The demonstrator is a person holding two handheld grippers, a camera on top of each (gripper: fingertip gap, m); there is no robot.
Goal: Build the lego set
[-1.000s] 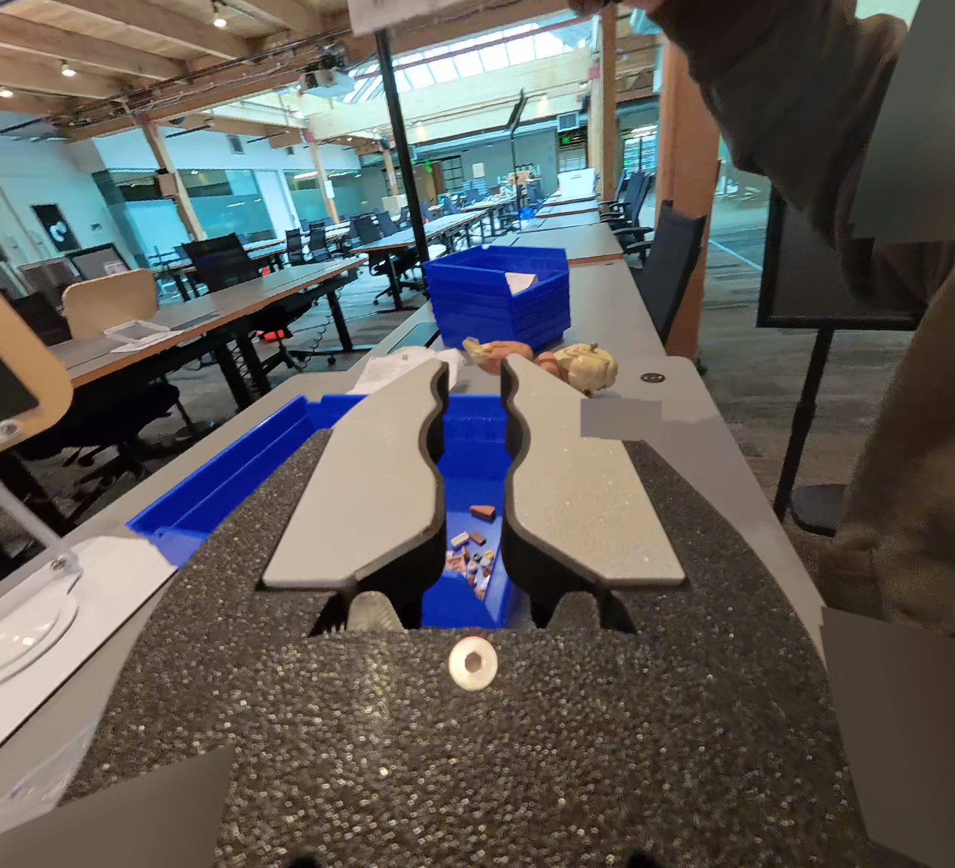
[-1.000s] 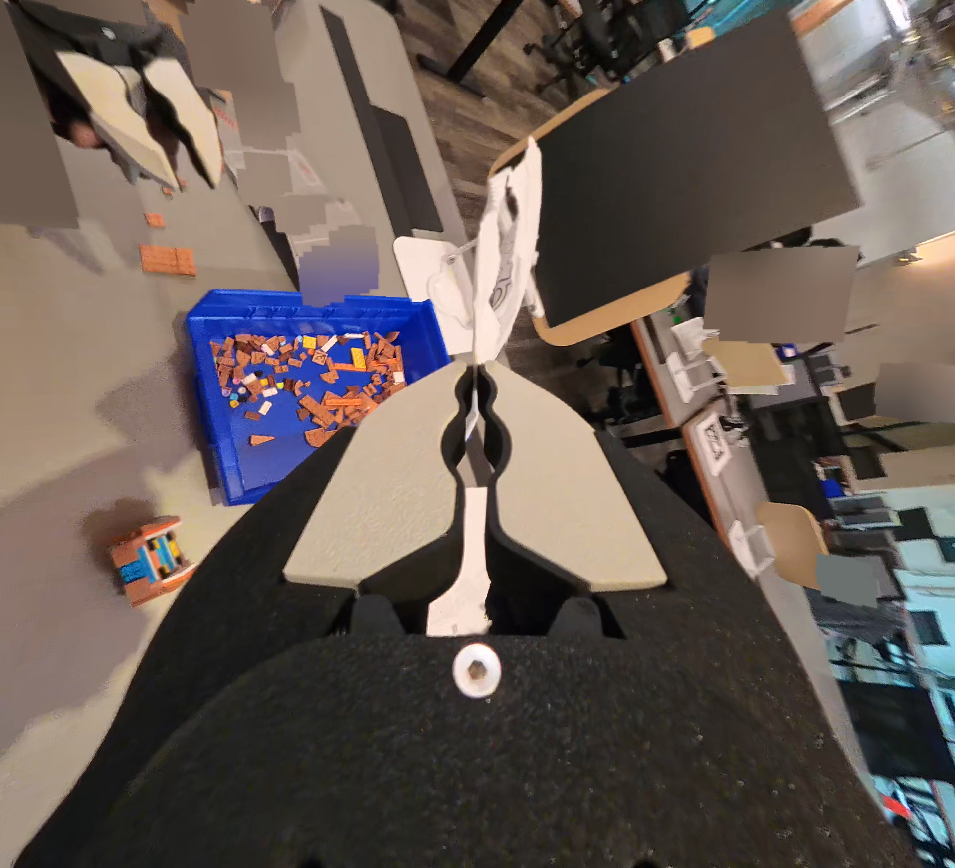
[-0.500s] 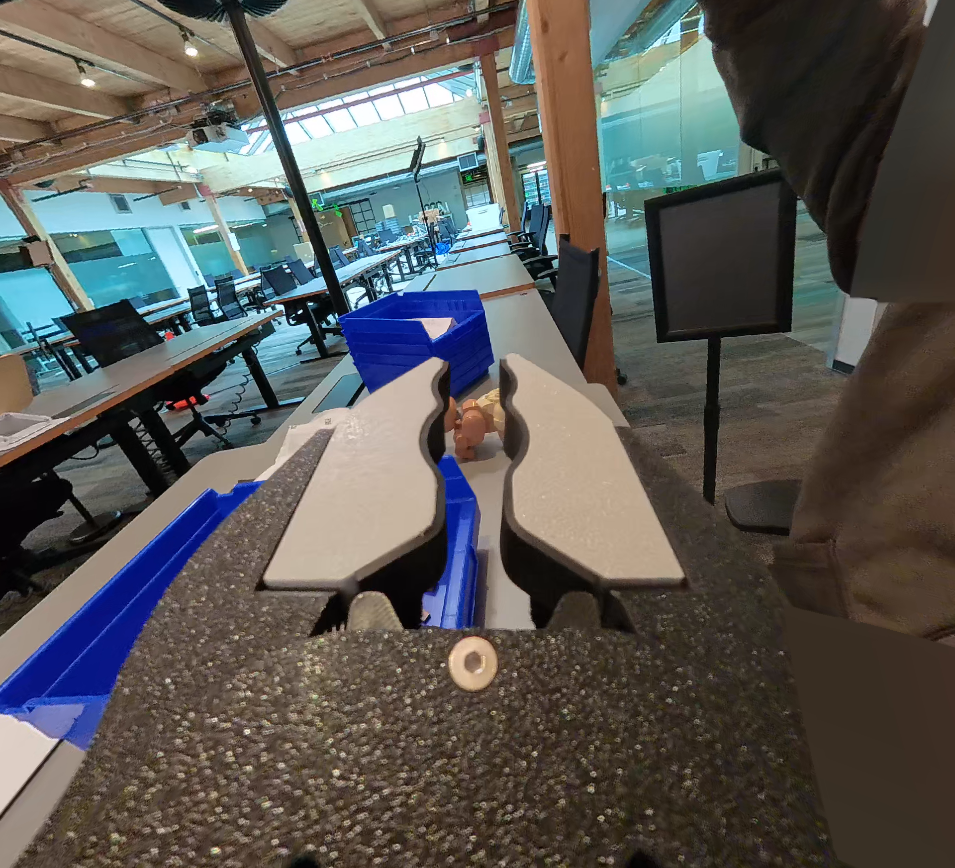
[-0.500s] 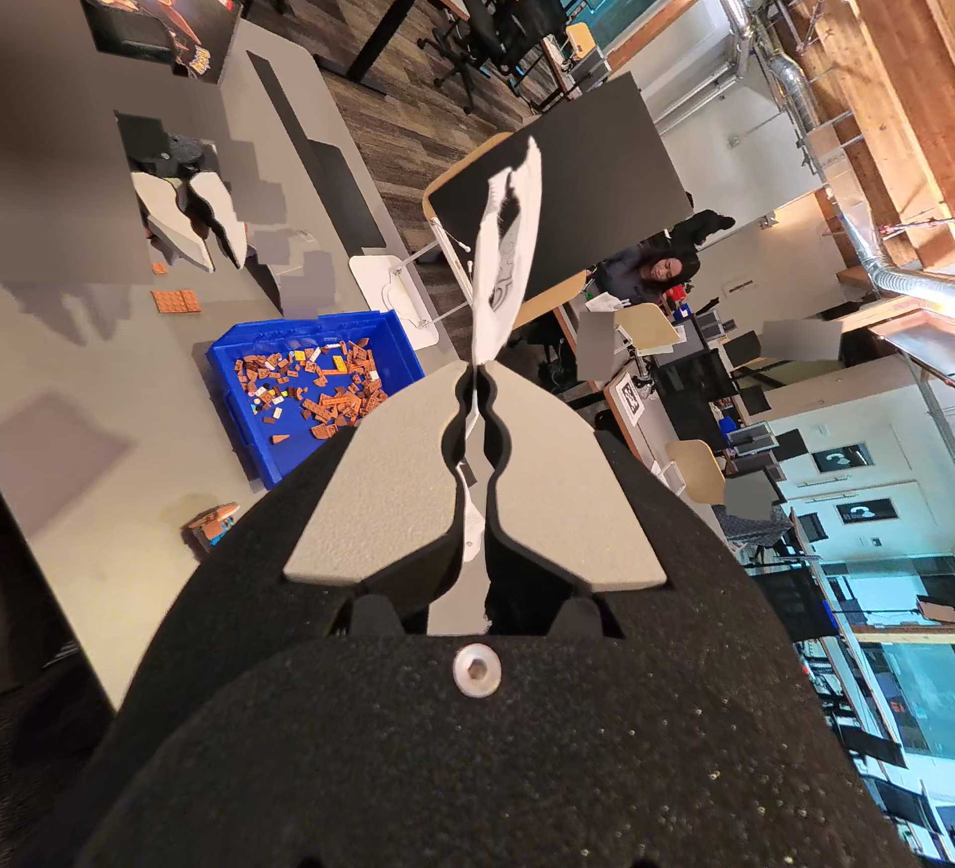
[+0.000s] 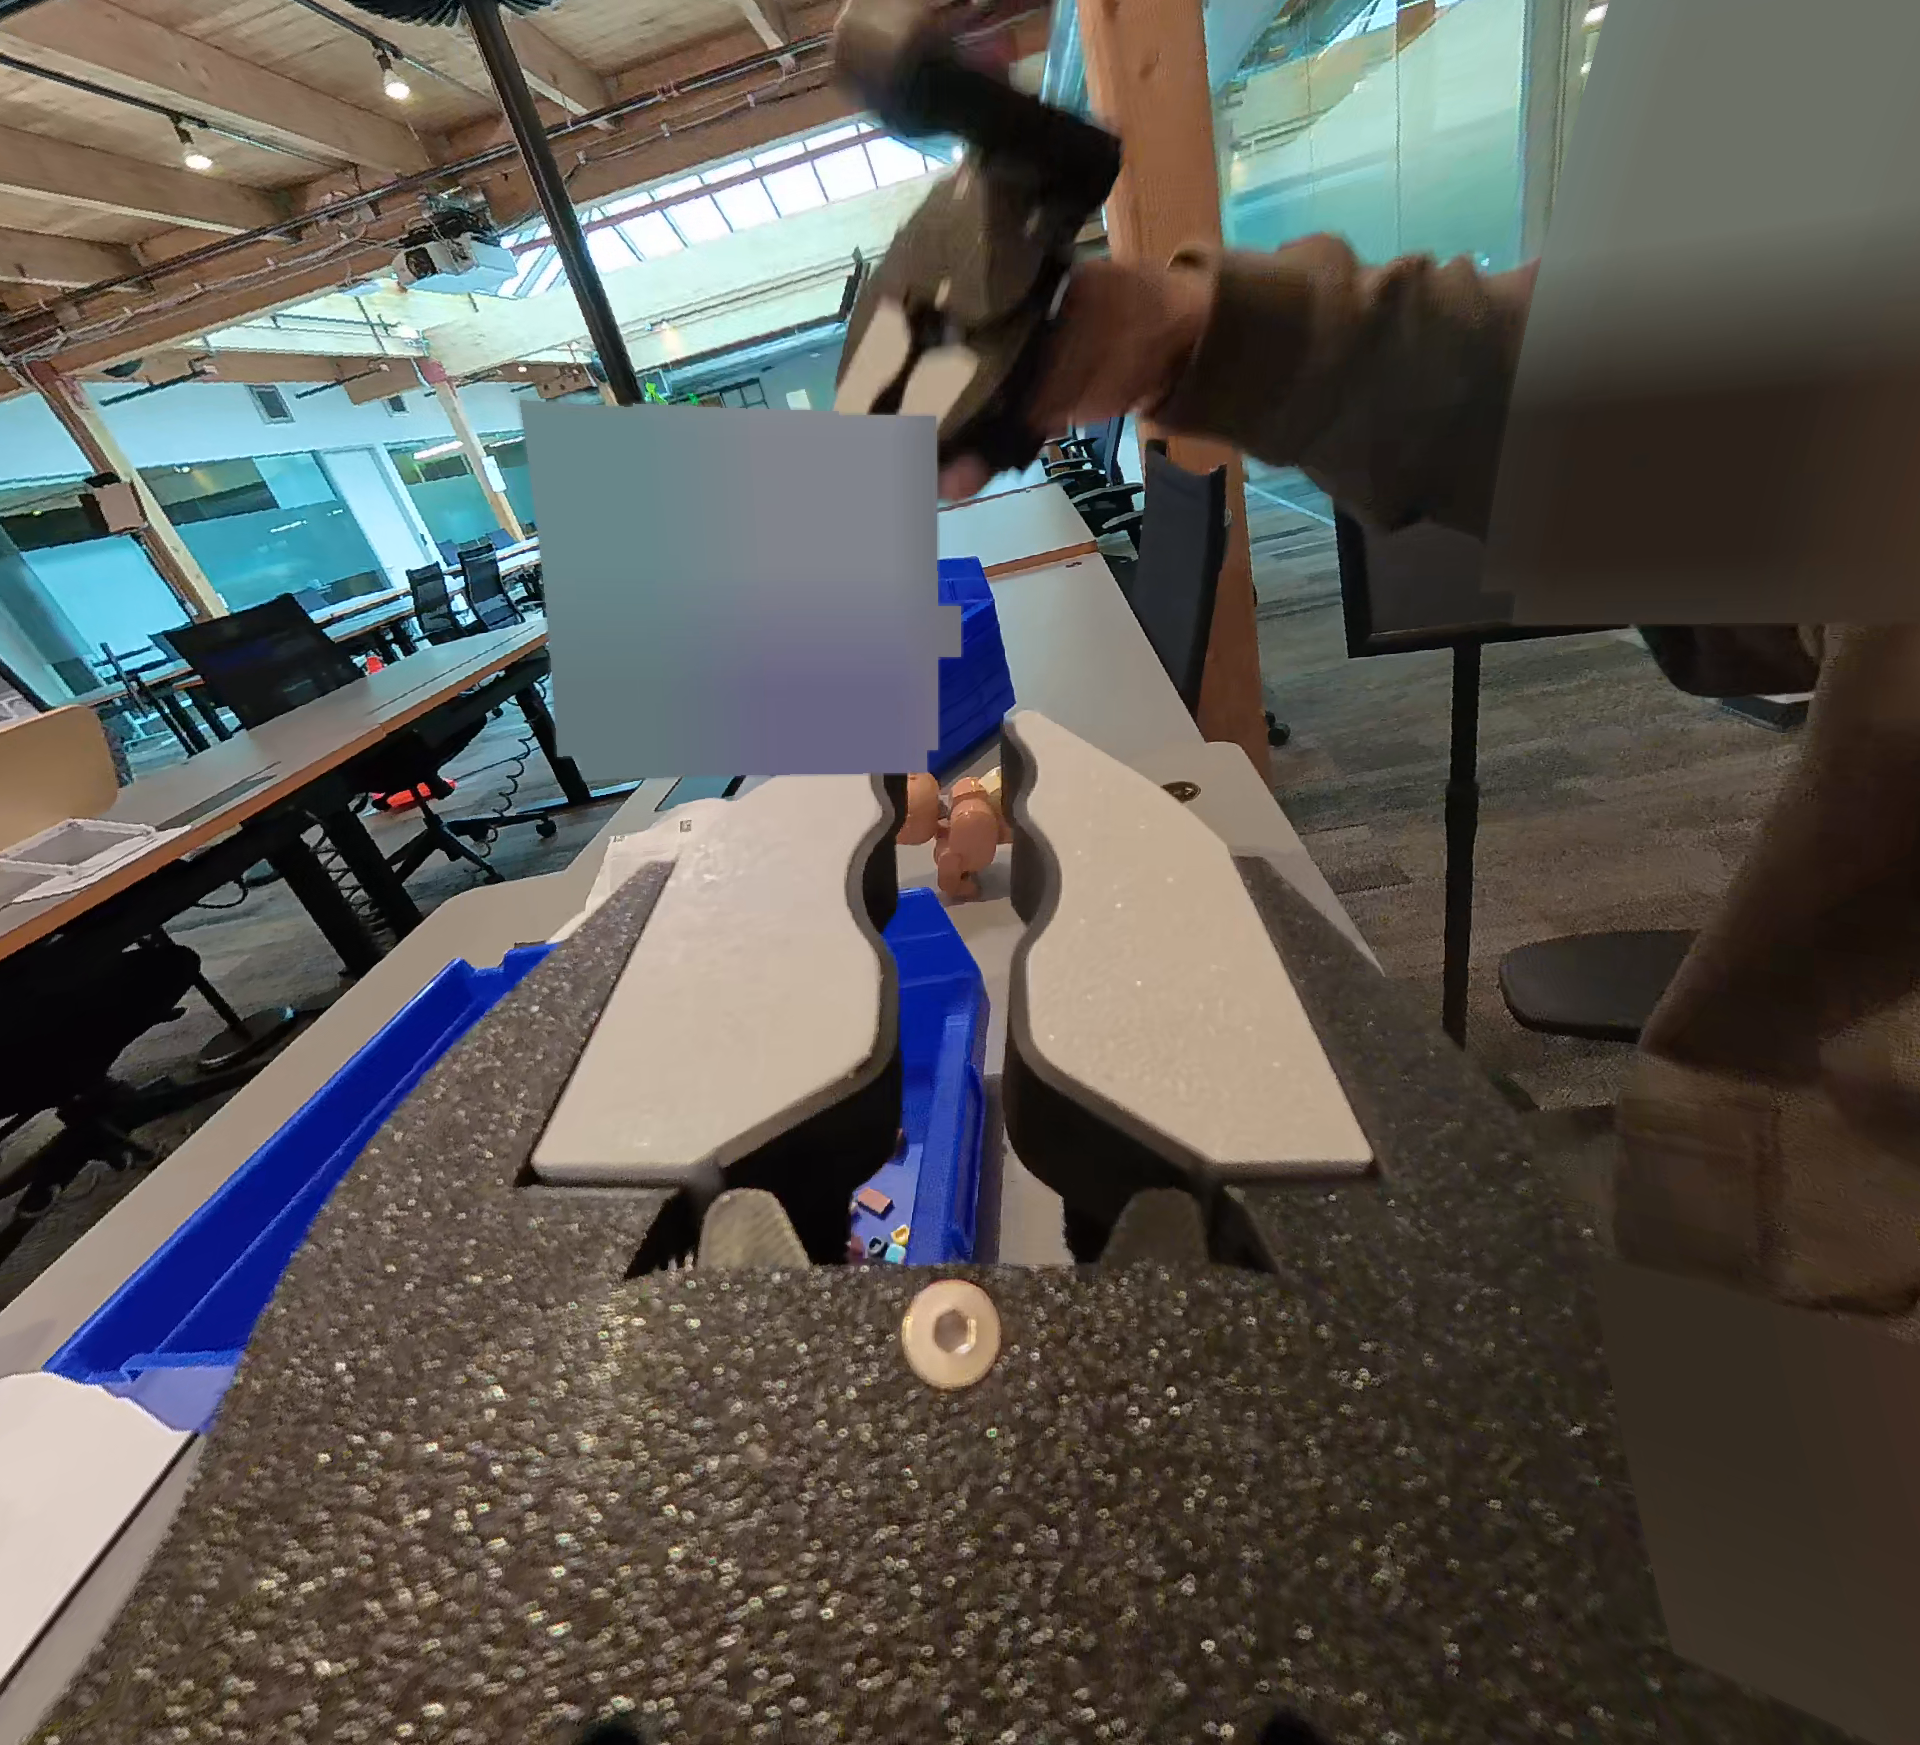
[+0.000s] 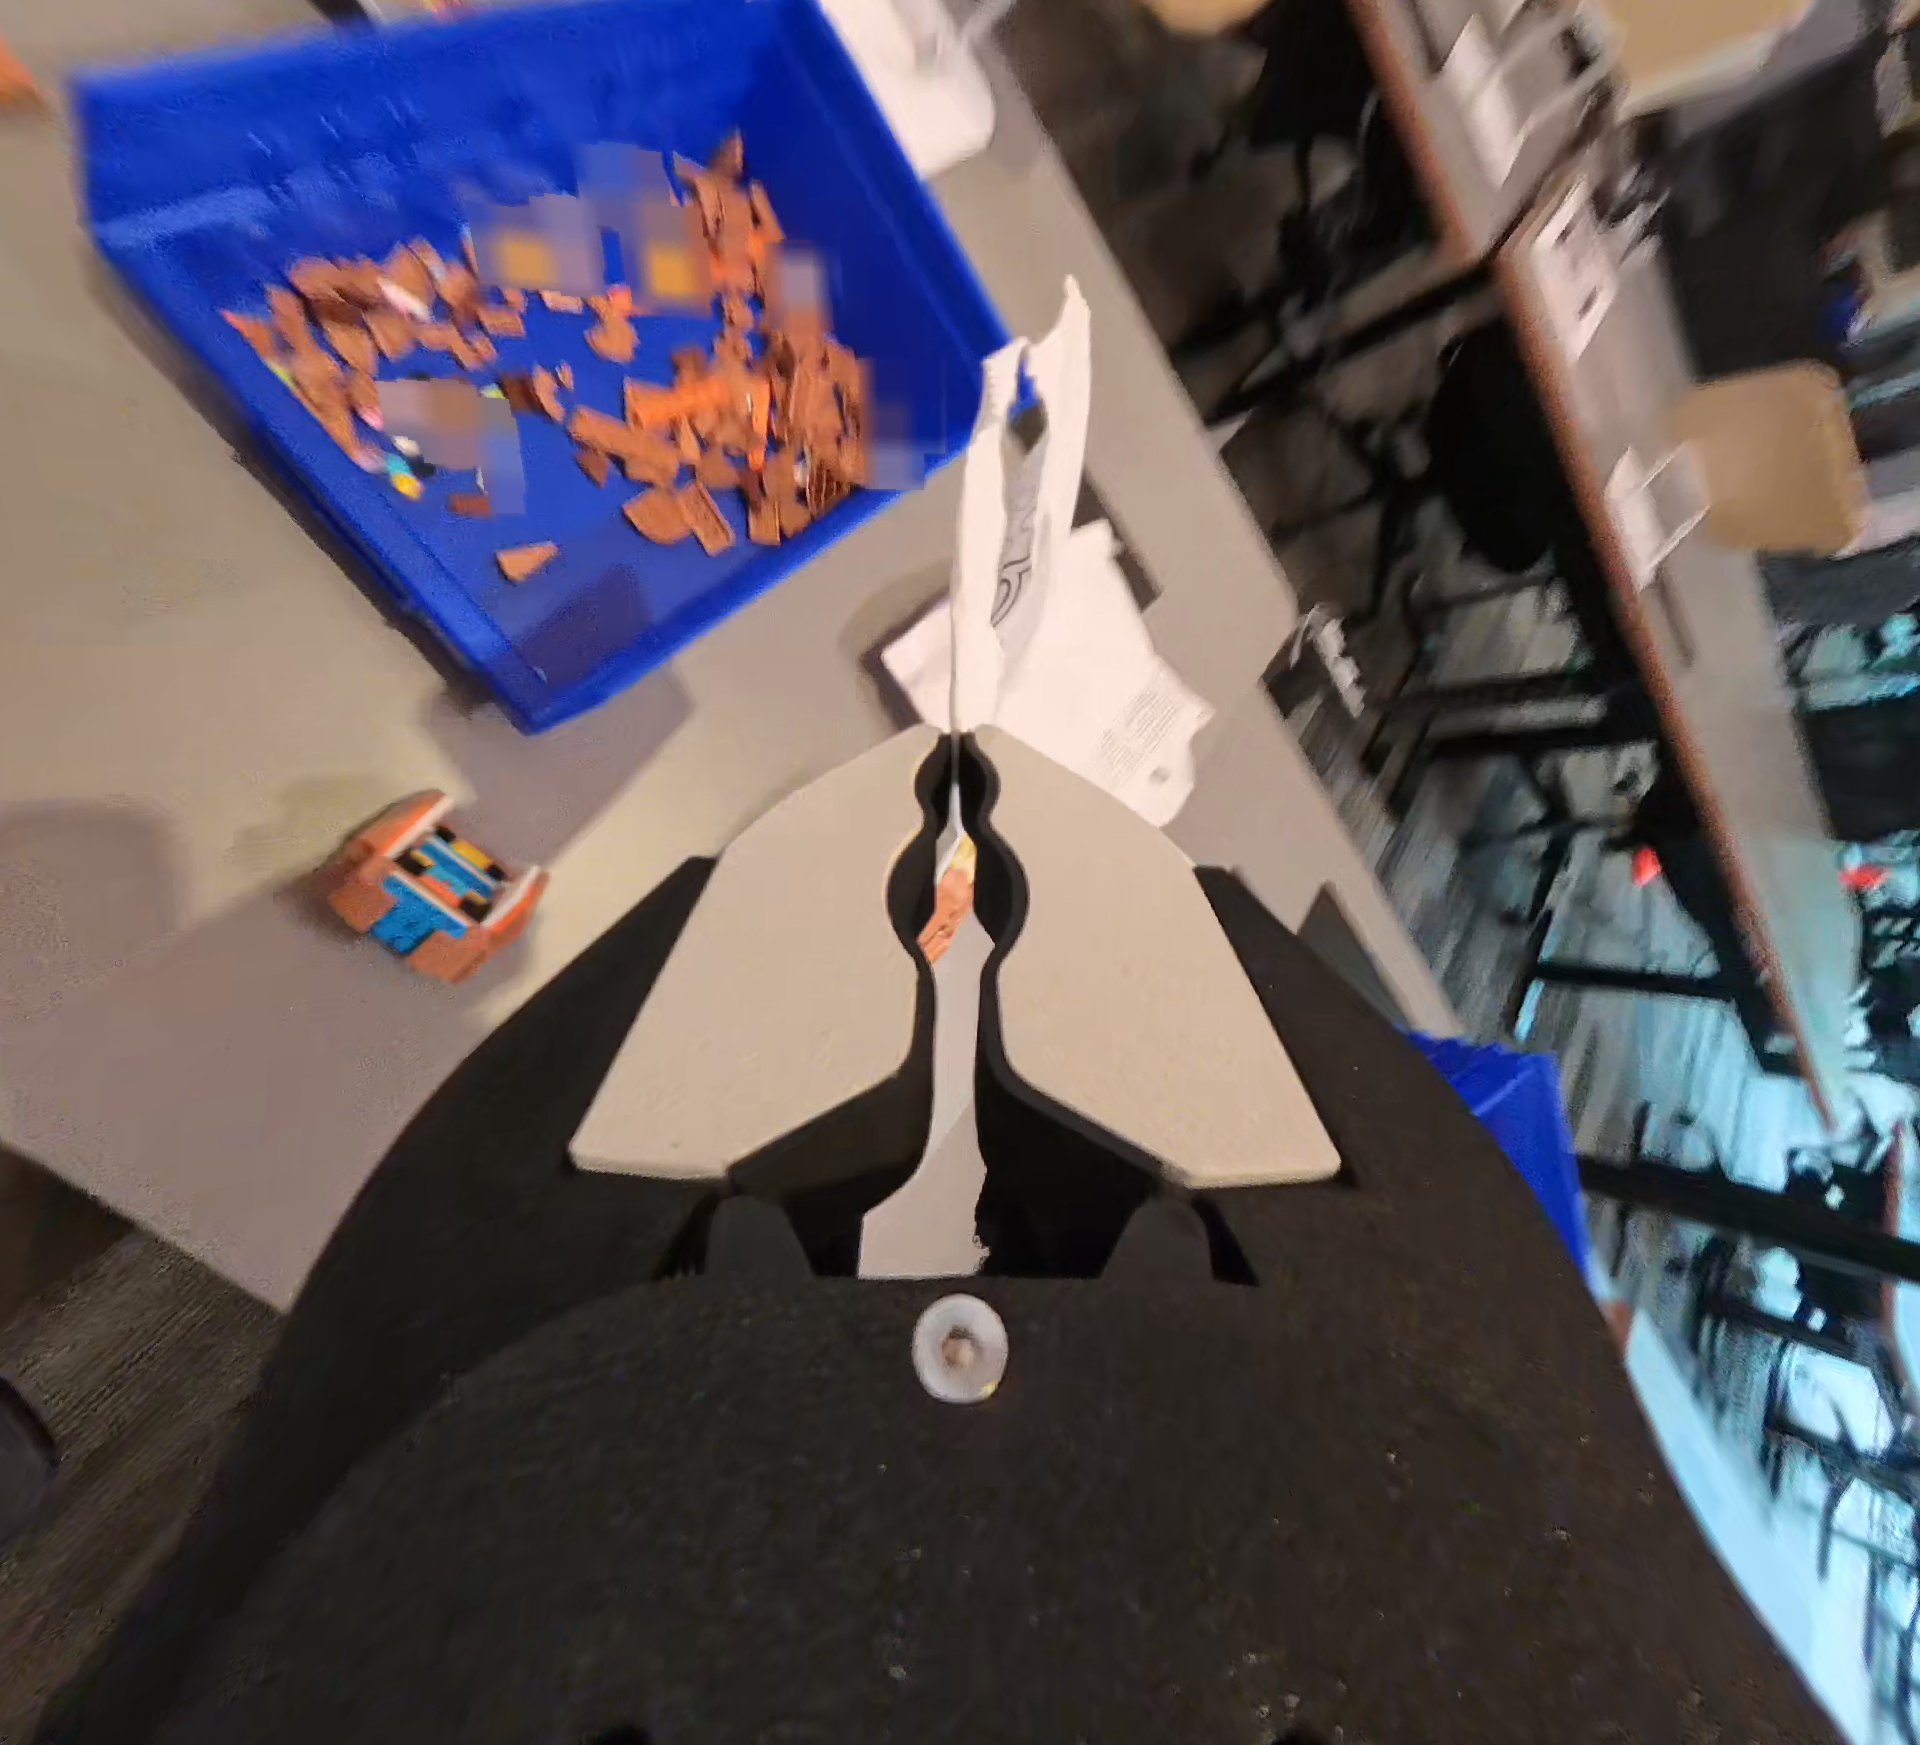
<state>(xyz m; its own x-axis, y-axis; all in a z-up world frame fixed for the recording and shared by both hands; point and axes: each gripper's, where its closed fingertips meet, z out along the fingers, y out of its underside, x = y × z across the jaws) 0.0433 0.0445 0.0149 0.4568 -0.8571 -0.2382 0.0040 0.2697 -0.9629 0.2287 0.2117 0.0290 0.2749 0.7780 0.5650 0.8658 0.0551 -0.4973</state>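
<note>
— Progress? Right claw (image 6: 961, 739) clamped on an emptied white bag (image 6: 1023, 500); loose bricks (image 6: 665, 407) in blue bin (image 6: 499, 635), up-left of it.

— Barely begun. Left claw (image 5: 945, 822) apart, holding nothing; one small orange sub-build (image 6: 431, 885) lying left of the right claw.

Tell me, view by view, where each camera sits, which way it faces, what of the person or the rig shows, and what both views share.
Left wrist view: sits on the left gripper, low over the grey table, facing along it into the office; its open fingers, the person's sleeve and the raised right gripper show.
Right wrist view: sits on the right gripper, high up, facing down at the table; only its fingers show, shut on a white paper bag.
Shared: the blue bin of lego pieces.
</note>
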